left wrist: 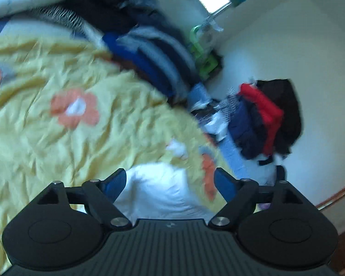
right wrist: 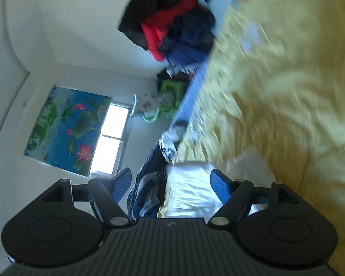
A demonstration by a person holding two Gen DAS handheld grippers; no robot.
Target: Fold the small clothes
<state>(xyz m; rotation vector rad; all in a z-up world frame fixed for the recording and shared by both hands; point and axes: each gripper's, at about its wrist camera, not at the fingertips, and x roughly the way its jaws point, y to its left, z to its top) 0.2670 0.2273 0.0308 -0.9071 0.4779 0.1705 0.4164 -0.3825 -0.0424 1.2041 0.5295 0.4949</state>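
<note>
A white garment [left wrist: 163, 191] lies on the yellow flowered bedspread [left wrist: 46, 138], right under my left gripper [left wrist: 170, 184], which is open with its blue pads on either side of the cloth. In the right wrist view the same white garment [right wrist: 191, 188] sits between the wide-open blue pads of my right gripper [right wrist: 170, 184], beside a dark blue garment [right wrist: 147, 193] at the bed's edge. Both views are blurred by motion. Neither gripper holds anything.
A heap of dark, blue and striped clothes [left wrist: 145, 46] lies at the far side of the bed. Another pile with a red garment [left wrist: 264, 112] hangs by the wall. A green plastic stool [right wrist: 170, 94], a window and a flower poster [right wrist: 66, 128] show beyond the bed.
</note>
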